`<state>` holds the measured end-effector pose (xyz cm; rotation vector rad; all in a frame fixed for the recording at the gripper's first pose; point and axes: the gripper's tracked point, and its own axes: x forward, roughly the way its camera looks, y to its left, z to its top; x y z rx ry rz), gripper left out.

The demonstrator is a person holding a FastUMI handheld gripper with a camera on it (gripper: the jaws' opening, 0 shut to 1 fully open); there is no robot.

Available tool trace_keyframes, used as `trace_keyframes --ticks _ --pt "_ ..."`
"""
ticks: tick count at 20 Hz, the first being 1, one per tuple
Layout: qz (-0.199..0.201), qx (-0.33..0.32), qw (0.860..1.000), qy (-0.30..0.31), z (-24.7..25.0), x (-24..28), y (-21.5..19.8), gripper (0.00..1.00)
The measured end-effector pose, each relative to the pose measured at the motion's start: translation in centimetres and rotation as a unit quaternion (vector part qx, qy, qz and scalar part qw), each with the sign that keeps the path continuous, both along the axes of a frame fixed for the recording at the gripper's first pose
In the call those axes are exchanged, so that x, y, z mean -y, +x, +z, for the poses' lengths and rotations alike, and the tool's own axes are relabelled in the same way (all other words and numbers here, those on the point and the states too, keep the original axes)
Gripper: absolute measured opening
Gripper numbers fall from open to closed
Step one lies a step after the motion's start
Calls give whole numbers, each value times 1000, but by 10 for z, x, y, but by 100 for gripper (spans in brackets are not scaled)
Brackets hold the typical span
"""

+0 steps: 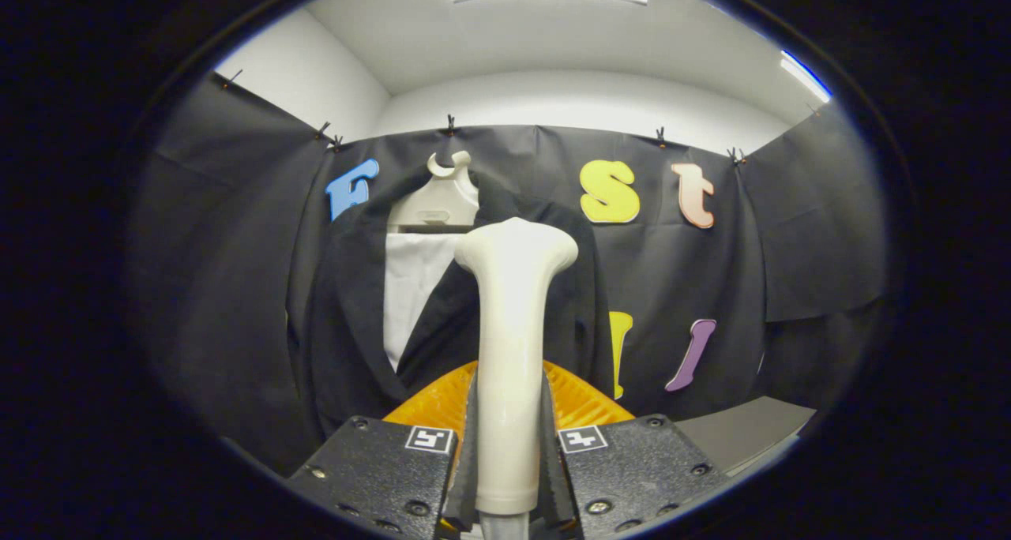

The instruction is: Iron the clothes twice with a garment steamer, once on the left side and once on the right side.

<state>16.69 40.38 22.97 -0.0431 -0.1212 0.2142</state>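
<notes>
We hold the garment steamer (509,343) clamped in the gripper (509,453): the jaws are closed on its pale handle, one pressing each side, and the handle rises straight up between them with its long axis running upright and its flared head at the top. Behind the handle, just above the jaws, we see a ribbed orange part (580,402); what it belongs to we cannot tell.

The relation that matters for us is this: the dark jacket (347,311) hangs straight ahead, beyond the steamer, on a pale hanger (438,196) against the booth's cloth wall. Its long axis is vertical too, so steamer and garment stand parallel. The jacket's centre sits somewhat left of the steamer head; the head overlaps the jacket's right front panel, while the left lapel and the white shirt front (411,287) lie off to the left of it. We cannot tell whether the head is touching the cloth or standing off from it.

We judge that a pass on the left side would call for carrying the steamer leftward across the opening, whereas the right panel already lies directly in line with it.

As for writing, we find no brand or readable label on the steamer, jacket or hanger. Each gripper finger carries a small square black-and-white marker (429,439), a pattern and not text. A grey desk (750,429) edge shows low to the right.
</notes>
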Motion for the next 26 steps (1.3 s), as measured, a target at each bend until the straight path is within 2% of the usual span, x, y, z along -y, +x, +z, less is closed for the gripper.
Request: trace_keyframes --ticks 10,15,19,26 --pt "-12 -73 997 -13 -75 3 -22 35" --pt "-19 -101 995 -9 -97 9 -18 35" --pt "-18 -129 991 -11 -138 13 -51 35" --pt "-19 -159 987 -24 -172 15 -64 35"
